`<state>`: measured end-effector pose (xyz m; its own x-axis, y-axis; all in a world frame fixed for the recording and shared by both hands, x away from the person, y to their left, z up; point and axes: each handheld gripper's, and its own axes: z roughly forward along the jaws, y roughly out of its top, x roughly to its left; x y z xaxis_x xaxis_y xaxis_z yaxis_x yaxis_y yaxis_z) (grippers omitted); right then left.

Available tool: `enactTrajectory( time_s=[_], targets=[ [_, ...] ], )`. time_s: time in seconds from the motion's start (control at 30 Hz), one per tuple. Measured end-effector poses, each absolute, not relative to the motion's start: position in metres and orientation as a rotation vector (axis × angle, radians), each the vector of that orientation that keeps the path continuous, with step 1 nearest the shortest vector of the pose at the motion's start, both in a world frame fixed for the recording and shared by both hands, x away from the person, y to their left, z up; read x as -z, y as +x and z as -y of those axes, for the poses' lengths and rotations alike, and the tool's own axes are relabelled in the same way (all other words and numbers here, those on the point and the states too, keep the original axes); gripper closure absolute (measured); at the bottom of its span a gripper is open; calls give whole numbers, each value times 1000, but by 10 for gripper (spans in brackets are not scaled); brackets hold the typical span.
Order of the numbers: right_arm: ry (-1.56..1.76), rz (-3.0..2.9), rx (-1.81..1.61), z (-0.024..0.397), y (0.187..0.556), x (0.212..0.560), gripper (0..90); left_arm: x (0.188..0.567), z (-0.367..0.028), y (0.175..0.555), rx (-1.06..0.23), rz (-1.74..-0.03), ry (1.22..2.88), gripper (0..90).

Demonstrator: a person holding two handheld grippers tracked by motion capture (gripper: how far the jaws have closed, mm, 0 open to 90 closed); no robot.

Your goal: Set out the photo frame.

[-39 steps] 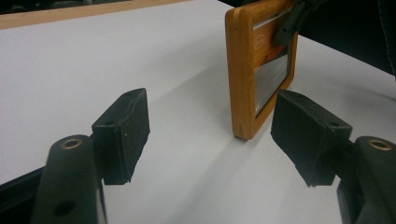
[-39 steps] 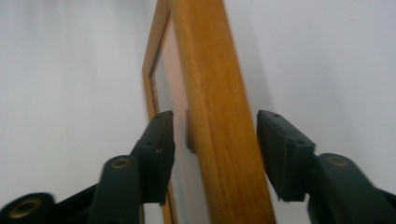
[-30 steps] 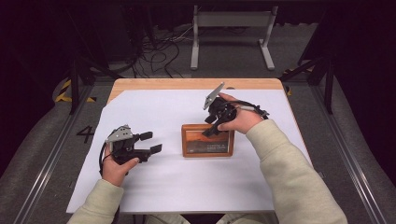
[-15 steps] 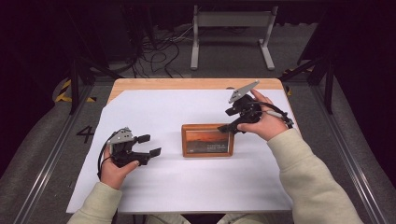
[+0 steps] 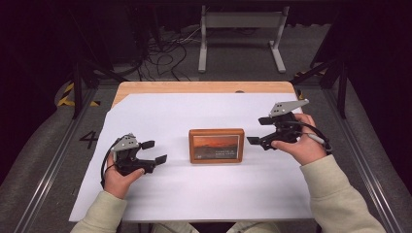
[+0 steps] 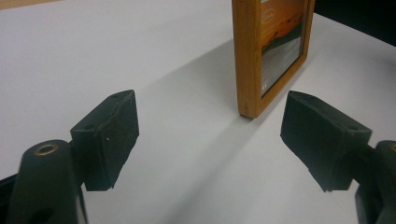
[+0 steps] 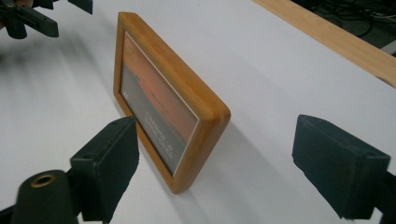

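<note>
High view: one wooden picture frame (image 5: 216, 145) stands upright at the centre of the white sheet (image 5: 194, 194) covering the table (image 5: 194, 87). Two grippers, one per hand. Left gripper (image 5: 154, 151) at 9 o'clock of the frame, well apart from it; jaws have just been opening, now spread wide, nothing between them. Right gripper (image 5: 260, 131) at 3 o'clock, near the frame but not touching; jaws have just been opening, now released wide. Right gripper view: frame (image 7: 170, 105) ahead of the jaws, clear of both pads.
</note>
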<state>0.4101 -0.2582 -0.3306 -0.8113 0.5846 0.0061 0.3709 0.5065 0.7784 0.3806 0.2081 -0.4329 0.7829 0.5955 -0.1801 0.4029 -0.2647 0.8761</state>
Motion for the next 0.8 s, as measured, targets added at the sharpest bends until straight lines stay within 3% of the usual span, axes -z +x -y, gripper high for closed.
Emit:
enactTrajectory(
  time_s=[0.33,0.8],
  targets=[
    [869,-2386,-1260,288,394,343,131,434,-209,380,-256,-739,1908,185],
    [939,-2242,-1335,308,379,393,125,440,-205,380,-298,-710,1918,139]
  ],
)
